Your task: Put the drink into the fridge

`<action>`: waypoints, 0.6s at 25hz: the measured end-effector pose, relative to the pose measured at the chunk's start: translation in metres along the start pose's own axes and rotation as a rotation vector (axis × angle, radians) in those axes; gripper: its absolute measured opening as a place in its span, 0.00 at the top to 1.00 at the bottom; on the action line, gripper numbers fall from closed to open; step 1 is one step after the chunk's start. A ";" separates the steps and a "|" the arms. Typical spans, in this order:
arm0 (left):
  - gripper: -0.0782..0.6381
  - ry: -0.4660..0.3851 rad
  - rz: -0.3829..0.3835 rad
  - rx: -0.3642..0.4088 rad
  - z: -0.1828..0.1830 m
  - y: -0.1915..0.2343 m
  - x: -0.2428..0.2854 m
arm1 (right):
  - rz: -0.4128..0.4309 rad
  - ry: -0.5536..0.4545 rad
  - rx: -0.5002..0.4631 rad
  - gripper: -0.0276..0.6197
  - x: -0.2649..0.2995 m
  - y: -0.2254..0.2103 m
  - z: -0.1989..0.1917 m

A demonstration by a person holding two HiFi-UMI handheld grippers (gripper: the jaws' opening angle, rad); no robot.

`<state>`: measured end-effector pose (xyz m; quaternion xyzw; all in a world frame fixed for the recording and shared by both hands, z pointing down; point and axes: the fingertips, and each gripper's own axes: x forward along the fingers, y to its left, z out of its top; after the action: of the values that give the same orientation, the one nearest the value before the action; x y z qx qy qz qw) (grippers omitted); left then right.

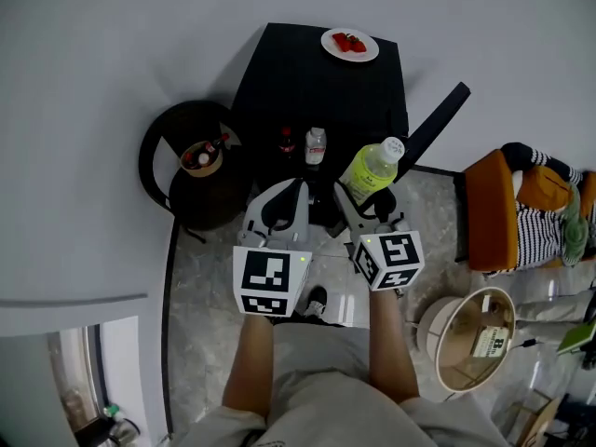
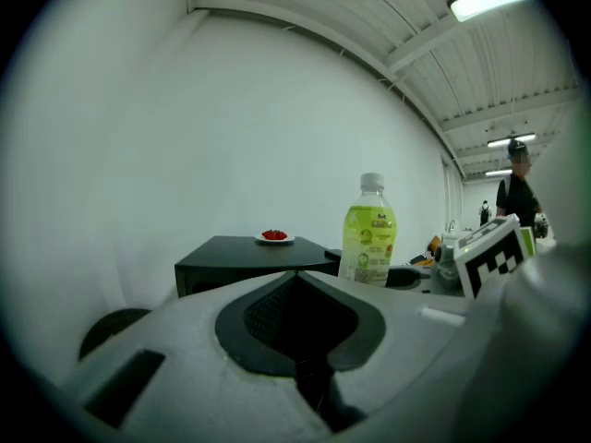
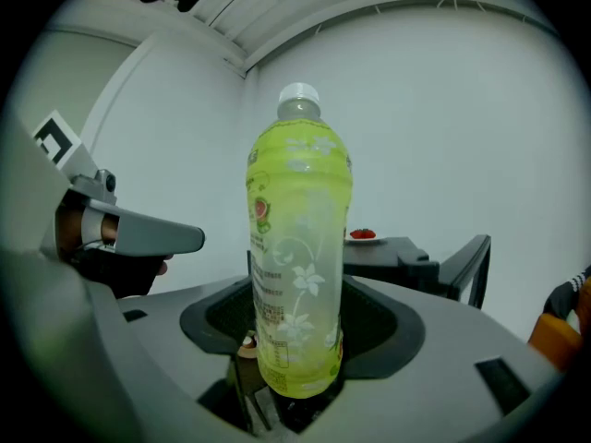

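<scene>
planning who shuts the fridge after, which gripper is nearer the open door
Right. The right gripper, shut on the green drink bottle, is just left of the open fridge door; the left gripper, jaws together and empty, is farther left.

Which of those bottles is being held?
The yellow-green bottle with the white cap, gripped in the jaws of the right gripper; the smaller dark bottle and clear bottle stand untouched by the fridge.

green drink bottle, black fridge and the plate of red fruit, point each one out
green drink bottle point(image 3: 297, 247), right gripper view, middle of its label
black fridge point(image 1: 298, 77), head view, bare part of its top
plate of red fruit point(image 1: 327, 41), head view, left of its white rim
</scene>
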<state>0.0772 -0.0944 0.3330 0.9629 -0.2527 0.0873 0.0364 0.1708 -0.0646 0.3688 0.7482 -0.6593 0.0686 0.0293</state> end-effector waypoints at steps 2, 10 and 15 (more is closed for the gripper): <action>0.88 0.017 0.004 -0.034 -0.021 -0.006 -0.006 | 0.004 0.036 0.017 0.53 -0.010 0.004 -0.028; 0.88 0.087 -0.004 -0.092 -0.091 -0.011 -0.017 | 0.036 0.179 0.072 0.53 -0.024 0.014 -0.132; 0.88 0.127 -0.053 -0.063 -0.138 -0.018 -0.008 | 0.017 0.219 0.095 0.53 -0.013 0.007 -0.183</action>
<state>0.0583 -0.0591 0.4661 0.9602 -0.2267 0.1390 0.0849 0.1506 -0.0277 0.5475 0.7311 -0.6545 0.1812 0.0651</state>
